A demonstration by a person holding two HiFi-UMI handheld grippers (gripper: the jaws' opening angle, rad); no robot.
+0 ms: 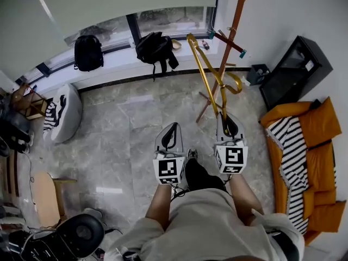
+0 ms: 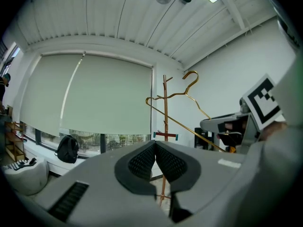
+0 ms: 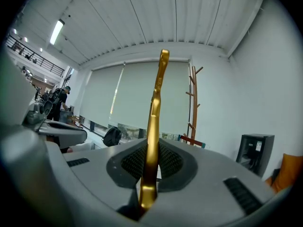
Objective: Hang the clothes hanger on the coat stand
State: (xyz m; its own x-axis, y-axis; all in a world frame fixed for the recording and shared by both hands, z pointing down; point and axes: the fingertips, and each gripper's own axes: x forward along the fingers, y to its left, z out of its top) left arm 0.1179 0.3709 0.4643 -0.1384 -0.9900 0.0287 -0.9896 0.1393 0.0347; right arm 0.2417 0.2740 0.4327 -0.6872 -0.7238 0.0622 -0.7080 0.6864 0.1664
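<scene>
A gold metal clothes hanger point(image 1: 202, 69) stands upright in my right gripper point(image 1: 227, 125), whose jaws are shut on its lower bar. Its hook point(image 1: 235, 84) curls toward the wooden coat stand point(image 1: 230, 36) just beyond, and I cannot tell if they touch. In the right gripper view the hanger point(image 3: 156, 117) rises between the pads of my right gripper point(image 3: 151, 150), with the coat stand point(image 3: 193, 105) to its right. My left gripper point(image 1: 170, 137) is held beside the right one, shut and empty. The left gripper view shows its pads point(image 2: 142, 161) together, with the hanger point(image 2: 182, 94) and coat stand point(image 2: 165, 112) ahead.
Two black backpacks point(image 1: 88, 51) point(image 1: 155, 48) sit on the window sill. An orange sofa point(image 1: 312, 162) with a striped cloth and a black cabinet point(image 1: 293, 69) line the right wall. A white beanbag point(image 1: 65, 112) and a black chair point(image 1: 76, 235) are at the left.
</scene>
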